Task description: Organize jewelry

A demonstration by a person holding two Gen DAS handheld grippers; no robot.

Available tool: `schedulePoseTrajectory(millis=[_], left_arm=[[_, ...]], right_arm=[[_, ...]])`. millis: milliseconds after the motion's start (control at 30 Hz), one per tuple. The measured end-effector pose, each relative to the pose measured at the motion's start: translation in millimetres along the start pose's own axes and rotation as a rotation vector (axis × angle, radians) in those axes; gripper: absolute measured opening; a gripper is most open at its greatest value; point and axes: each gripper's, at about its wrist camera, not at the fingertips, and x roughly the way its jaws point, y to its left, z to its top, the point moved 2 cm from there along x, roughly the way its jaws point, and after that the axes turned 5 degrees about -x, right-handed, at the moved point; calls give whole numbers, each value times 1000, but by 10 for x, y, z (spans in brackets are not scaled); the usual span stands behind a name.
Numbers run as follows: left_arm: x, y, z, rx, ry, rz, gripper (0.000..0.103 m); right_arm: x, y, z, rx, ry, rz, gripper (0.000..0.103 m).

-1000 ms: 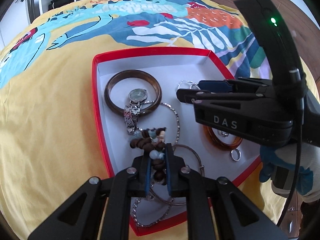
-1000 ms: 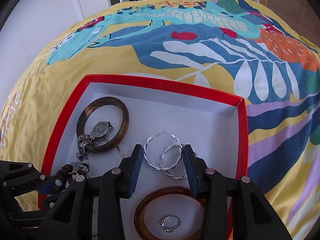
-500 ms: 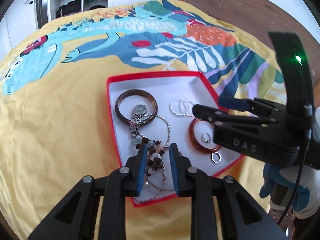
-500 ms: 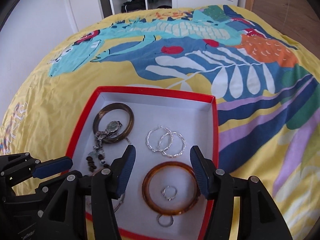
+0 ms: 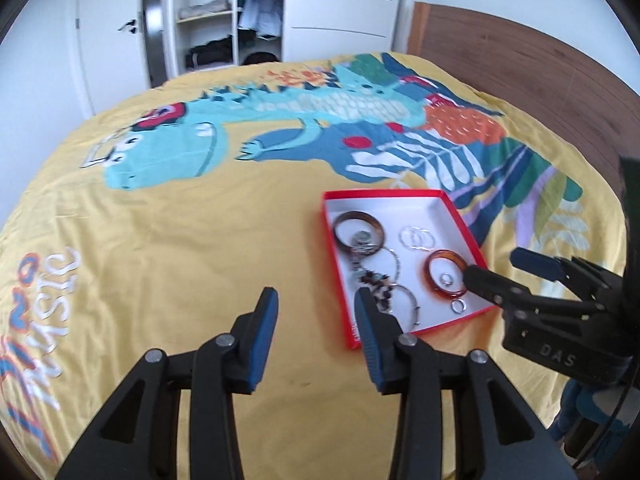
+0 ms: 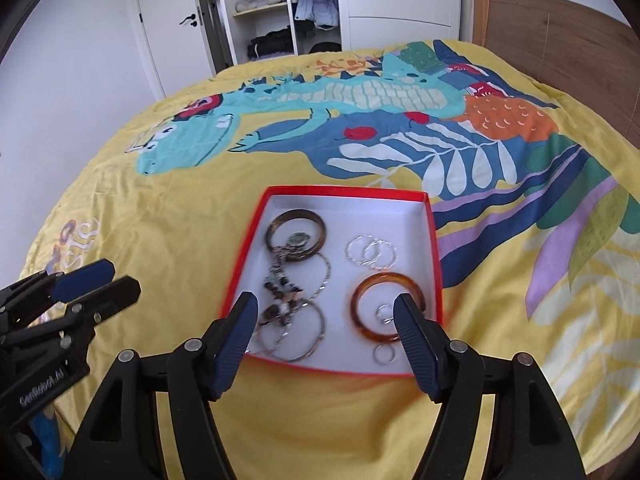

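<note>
A red-rimmed white box (image 6: 434,240) (image 5: 332,248) lies on the bed. It holds a dark brown bangle (image 6: 276,226) with a watch (image 6: 298,240) over it, a beaded bracelet (image 6: 280,308), a silver chain, twisted silver hoops (image 6: 372,254), an amber bangle (image 6: 360,308) (image 5: 430,280) and small silver rings (image 6: 385,354). My left gripper (image 5: 316,304) is open and empty, pulled back above the bed left of the box. My right gripper (image 6: 326,310) is open and empty above the box's near edge. It also shows in the left wrist view (image 5: 500,268).
The yellow bedspread with a blue dinosaur print (image 6: 280,120) covers the bed. A wooden headboard (image 6: 560,40) stands at the right. An open wardrobe with shelves (image 6: 276,12) and a white door (image 6: 172,28) are beyond the bed.
Both grippers have pulled back and up from the box. My left gripper opened and let go of the beaded bracelet, which now lies in the box. My right gripper opened wider.
</note>
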Motion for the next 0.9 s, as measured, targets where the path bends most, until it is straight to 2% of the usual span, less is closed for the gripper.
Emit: schedulePoseTrajectory(millis=[233, 400, 667, 900], left_arm=[[-463, 492, -209, -70, -20, 57, 38], [-786, 757, -381, -57, -38, 114, 38], [-1217, 1125, -606, -87, -97, 185, 38], [-1436, 1376, -766, -113, -117, 224, 38]], right_arm=[[-361, 484, -175, -12, -39, 30, 75], [-556, 810, -300, -21, -55, 61, 76], [-732, 1204, -437, -67, -58, 82, 76], [-838, 1496, -568, -110, -58, 95, 76]])
